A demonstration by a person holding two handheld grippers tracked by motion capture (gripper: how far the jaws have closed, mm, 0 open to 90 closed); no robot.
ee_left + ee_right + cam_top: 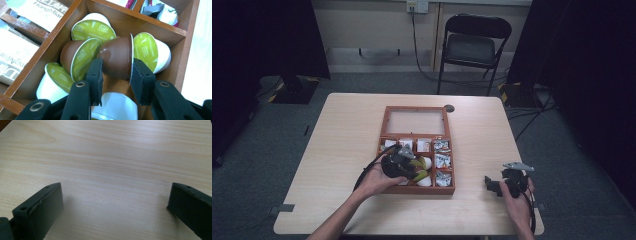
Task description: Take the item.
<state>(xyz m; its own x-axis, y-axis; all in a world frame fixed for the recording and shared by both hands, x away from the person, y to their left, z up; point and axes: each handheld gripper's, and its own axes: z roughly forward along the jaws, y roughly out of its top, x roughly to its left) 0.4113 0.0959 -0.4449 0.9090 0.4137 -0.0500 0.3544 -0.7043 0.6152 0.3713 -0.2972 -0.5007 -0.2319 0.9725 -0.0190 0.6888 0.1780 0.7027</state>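
the brown coffee capsule [117,58] lies on its side in the middle compartment along the near edge of the wooden compartment box [384,131], which sits at the centre of the table [347,130]. the left claw [117,76] has its two jaws pressed against the capsule's side walls, clamped on it just behind the rim, with the foil lid turned to one side. it looks light and thin-walled, so a firm squeeze would likely dent it and the smooth plastic could slip; the stiff rim or the wall just under it seems the safest place to hold. around it in the same compartment crowd other capsules [92,30] with green lids, some white-bodied, one brown, several touching the held one, so lifting it may nudge them. the neighbouring compartments hold paper sachets [15,52] and small wrapped packets [442,161], and the box's glass-panelled lid [414,121] lies open toward the far edge. the right claw [501,184] rests near the table's near right corner, well apart from the box, its jaws spread wide over bare wood and holding nothing.
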